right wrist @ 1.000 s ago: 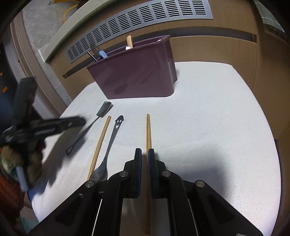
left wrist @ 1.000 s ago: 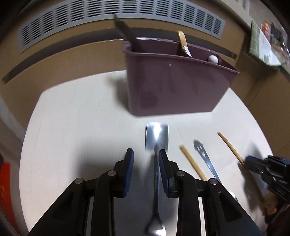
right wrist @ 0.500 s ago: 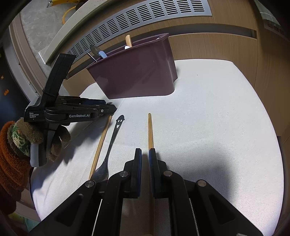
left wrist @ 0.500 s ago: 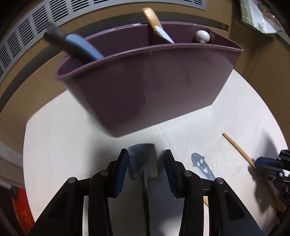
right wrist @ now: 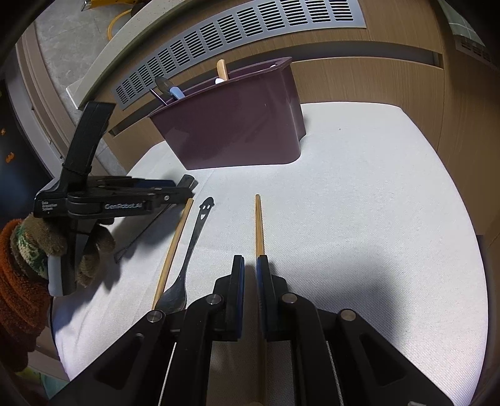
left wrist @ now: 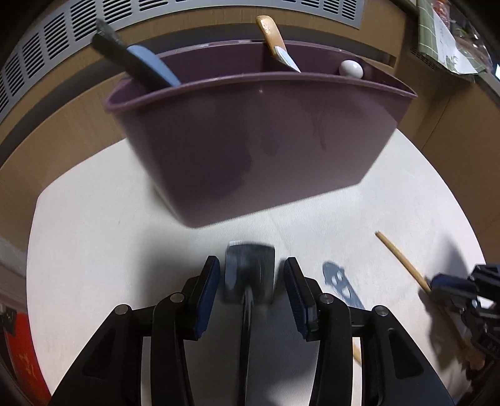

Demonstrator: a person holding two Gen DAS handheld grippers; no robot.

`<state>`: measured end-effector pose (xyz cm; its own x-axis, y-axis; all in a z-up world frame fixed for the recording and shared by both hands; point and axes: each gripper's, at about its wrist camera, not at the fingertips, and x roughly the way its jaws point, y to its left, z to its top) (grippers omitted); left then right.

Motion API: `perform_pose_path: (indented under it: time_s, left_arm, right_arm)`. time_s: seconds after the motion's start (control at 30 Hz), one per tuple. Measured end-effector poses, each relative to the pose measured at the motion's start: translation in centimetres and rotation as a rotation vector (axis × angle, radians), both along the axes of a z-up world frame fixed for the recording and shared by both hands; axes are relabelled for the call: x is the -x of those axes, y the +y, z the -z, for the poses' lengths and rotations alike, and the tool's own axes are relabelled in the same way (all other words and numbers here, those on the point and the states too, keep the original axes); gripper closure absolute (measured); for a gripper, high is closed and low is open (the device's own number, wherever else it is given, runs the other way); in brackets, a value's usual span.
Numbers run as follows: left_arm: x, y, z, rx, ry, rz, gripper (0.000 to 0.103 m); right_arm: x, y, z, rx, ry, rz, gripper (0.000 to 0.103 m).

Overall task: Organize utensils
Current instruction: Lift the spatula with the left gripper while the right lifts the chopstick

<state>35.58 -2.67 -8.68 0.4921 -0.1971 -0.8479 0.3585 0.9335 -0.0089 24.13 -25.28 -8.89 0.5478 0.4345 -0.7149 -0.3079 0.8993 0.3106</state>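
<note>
Left gripper [left wrist: 250, 292] has been pulling back from the purple caddy [left wrist: 250, 140], now at 12 o'clock; its fingers are standing wide apart, a blurred metal spatula [left wrist: 250, 271] lying between them ungripped. Right gripper [right wrist: 250, 281] is pinching a wooden chopstick [right wrist: 258, 225] nearly closed, tip toward 12 o'clock.

i'm looking at a white textured table top [right wrist: 375, 193] that fills most of both views, lit brightly from above with soft dark shadows pooled across it. behind it runs a light wood panelled wall [right wrist: 368, 78] with a dark horizontal gap, and above that a long grey slotted vent grille [right wrist: 237, 34]. a pale stone-like ledge [right wrist: 59, 53] sits over the grille at left. in the left wrist view, a green checked cloth [left wrist: 431, 28] lies at upper right, and something red [left wrist: 22, 353] shows low at left.
</note>
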Motion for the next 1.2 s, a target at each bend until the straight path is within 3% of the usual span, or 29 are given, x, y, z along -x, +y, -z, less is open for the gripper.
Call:
perform_pose_path:
  time_s: [0.2,0.4,0.47,0.57,0.67,0.8,1.0,1.13,1.17,1.2]
  left_arm:
    - [-1.0,0.6,-0.3,0.045,0.033,-0.025,0.058]
    - [0.5,0.6,0.4,0.040,-0.003,-0.036,0.059]
    - [0.9,0.6,0.5,0.048,-0.017,-0.051,0.070]
    - [1.6,1.4,0.3,0.098,-0.013,-0.071,0.070]
    - [2.1,1.8,-0.4,0.105,-0.047,-0.088,0.070]
    - [3.8,3.0,-1.8,0.168,-0.079,-0.108,0.070]
    - [8.5,5.4,-6.0,0.379,-0.174,-0.131,0.070]
    - [11.0,5.5,-7.7,0.428,-0.227,-0.155,0.071]
    - [11.3,5.0,-7.9,0.427,-0.235,-0.158,0.077]
    - [11.8,5.2,-8.2,0.426,-0.242,-0.160,0.091]
  right_arm:
    - [-0.8,0.9,0.0,0.098,0.035,0.008,0.094]
    - [-3.0,3.4,-0.4,0.251,0.042,-0.026,0.094]
    - [-3.9,4.2,-0.5,0.292,0.046,-0.038,0.091]
    - [-5.0,4.8,-0.6,0.309,0.068,-0.042,0.090]
    - [-4.9,5.1,-0.7,0.334,0.063,-0.043,0.098]
    - [-3.7,4.5,-1.8,0.288,0.031,-0.019,0.098]
    - [-1.1,3.1,-5.6,0.202,-0.080,0.019,0.098]
    - [0.5,2.8,-7.9,0.179,-0.162,0.014,0.098]
    - [0.8,2.8,-8.4,0.171,-0.172,0.011,0.098]
    - [1.1,2.8,-8.7,0.162,-0.181,0.009,0.098]
